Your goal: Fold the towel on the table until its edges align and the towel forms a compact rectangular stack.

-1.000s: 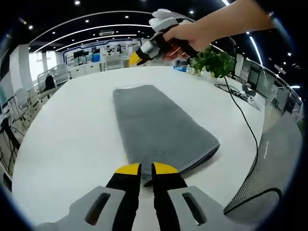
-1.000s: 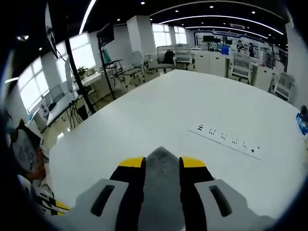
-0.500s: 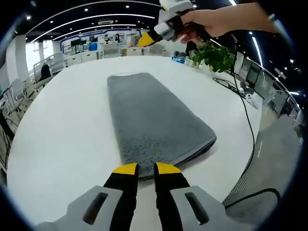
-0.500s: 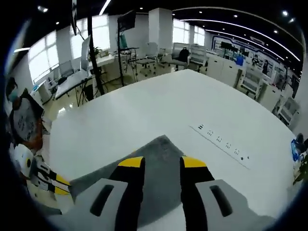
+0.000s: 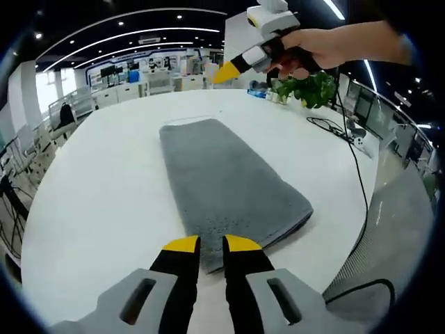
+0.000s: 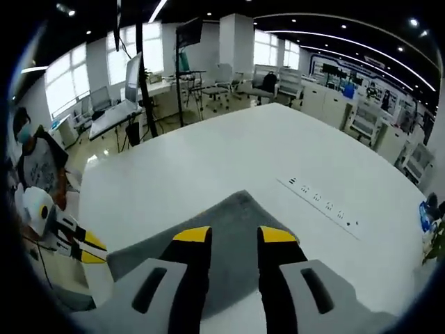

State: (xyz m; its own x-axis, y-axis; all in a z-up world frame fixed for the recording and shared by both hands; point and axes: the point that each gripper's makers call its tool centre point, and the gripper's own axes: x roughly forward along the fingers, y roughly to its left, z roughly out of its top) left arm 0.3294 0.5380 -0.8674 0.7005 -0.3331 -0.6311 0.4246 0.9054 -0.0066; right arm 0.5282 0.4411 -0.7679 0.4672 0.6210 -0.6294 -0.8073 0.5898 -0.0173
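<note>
The grey plush towel (image 5: 226, 184) lies flat on the round white surface (image 5: 90, 202) as a long, narrow folded strip, its long axis running from about 6 o'clock up toward 11 o'clock in the left gripper view. The left tongs (image 5: 204, 244), yellow-tipped and black, sit at the near short end, tips just over the edge of the cloth with a narrow gap between them and nothing pinched — released, as far as the picture allows. At the far short end, around 1 o'clock, a person's hand (image 5: 313, 56) holds the right tongs (image 5: 227, 71) lifted above the surface and clear of the towel; whether their jaws are parted is hard to tell from this angle. In the right gripper view the right tongs (image 6: 233, 235) stand apart, holding nothing, with the towel's far corner (image 6: 229, 229) below and between them. So each of the tongs faces one short end, and the next fold most likely brings one short end over the other along that long axis — the left is nearer its edge. A black cable (image 5: 354, 174) and a green potted plant (image 5: 309, 89) lie off at 2 o'clock.
</note>
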